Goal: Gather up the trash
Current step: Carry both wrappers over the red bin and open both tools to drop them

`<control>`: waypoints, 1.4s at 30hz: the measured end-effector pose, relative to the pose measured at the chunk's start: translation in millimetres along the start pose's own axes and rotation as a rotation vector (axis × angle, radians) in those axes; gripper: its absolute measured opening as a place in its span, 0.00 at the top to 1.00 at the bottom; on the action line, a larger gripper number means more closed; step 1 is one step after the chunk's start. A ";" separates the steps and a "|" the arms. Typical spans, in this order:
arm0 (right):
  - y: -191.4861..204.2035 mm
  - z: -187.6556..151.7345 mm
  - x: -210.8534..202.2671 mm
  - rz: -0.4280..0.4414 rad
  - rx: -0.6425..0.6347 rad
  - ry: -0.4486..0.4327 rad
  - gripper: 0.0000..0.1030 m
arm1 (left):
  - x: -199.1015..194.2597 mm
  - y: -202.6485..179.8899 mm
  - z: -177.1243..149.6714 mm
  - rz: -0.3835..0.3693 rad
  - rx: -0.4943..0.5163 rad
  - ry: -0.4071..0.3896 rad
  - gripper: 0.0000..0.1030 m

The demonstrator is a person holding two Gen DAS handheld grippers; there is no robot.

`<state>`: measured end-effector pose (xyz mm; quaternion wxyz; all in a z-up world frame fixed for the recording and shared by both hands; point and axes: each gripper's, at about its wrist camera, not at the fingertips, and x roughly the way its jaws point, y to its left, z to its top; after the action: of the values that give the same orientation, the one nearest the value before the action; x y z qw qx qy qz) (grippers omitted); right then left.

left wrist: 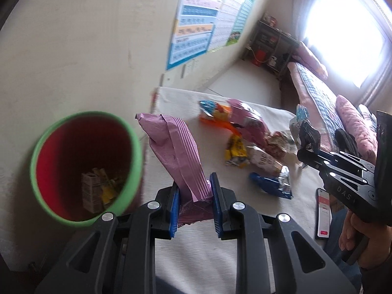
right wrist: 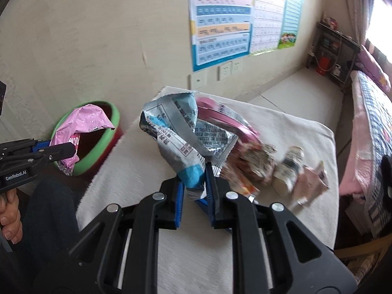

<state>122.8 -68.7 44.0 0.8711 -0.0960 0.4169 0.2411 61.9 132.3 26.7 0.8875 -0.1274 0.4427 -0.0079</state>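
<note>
**Two wrappers carried to the bin for release**

Left wrist view: the left gripper (left wrist: 194,196) has its jaws pinching the lower end of a pink wrapper (left wrist: 174,147), which stands up beside the red bin with the green rim (left wrist: 133,144) at the table's left edge. Scraps already lie in the bin's bottom. More wrappers (left wrist: 247,147) lie far right on the white table (left wrist: 208,245). Carry the pink wrapper fully over the mouth before letting go; it is long and may catch the rim.

Right wrist view: the right gripper (right wrist: 194,191) has its jaws pressed on a blue-and-silver packet (right wrist: 176,137) held above the table (right wrist: 196,257). The bin (right wrist: 98,154) sits left, with the pink wrapper (right wrist: 80,122) at its mouth. Bring the packet in once the mouth is free, so the two grippers do not collide.
</note>
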 end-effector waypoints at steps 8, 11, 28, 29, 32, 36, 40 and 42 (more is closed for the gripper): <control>51.4 25.2 22.2 0.071 -0.054 0.003 0.84 | -22.8 57.2 -1.4 0.063 -0.063 -0.024 0.81; 74.9 36.2 30.7 0.104 -0.076 0.003 0.84 | -30.2 76.1 -2.3 0.081 -0.084 -0.034 0.81; 177.7 75.6 74.5 0.262 -0.163 0.021 0.84 | -45.4 149.2 -10.5 0.116 -0.156 -0.039 0.81; 180.3 76.7 77.4 0.266 -0.165 0.024 0.84 | -45.1 152.5 -9.8 0.112 -0.161 -0.041 0.81; 188.5 79.6 87.4 0.275 -0.171 0.037 0.84 | -44.9 160.1 -10.3 0.103 -0.171 -0.045 0.80; 196.3 82.0 101.7 0.287 -0.169 0.057 0.84 | -42.7 168.1 -11.2 0.087 -0.182 -0.049 0.80; 201.4 83.7 113.2 0.297 -0.169 0.069 0.84 | -38.8 175.4 -8.6 0.078 -0.197 -0.051 0.80; 204.5 84.5 117.0 0.299 -0.169 0.072 0.84 | -37.2 178.9 -7.3 0.076 -0.201 -0.053 0.80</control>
<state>140.7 179.1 14.1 0.7989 -0.1147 0.4357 0.3984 15.8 308.5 10.0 0.8813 -0.1989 0.4223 0.0736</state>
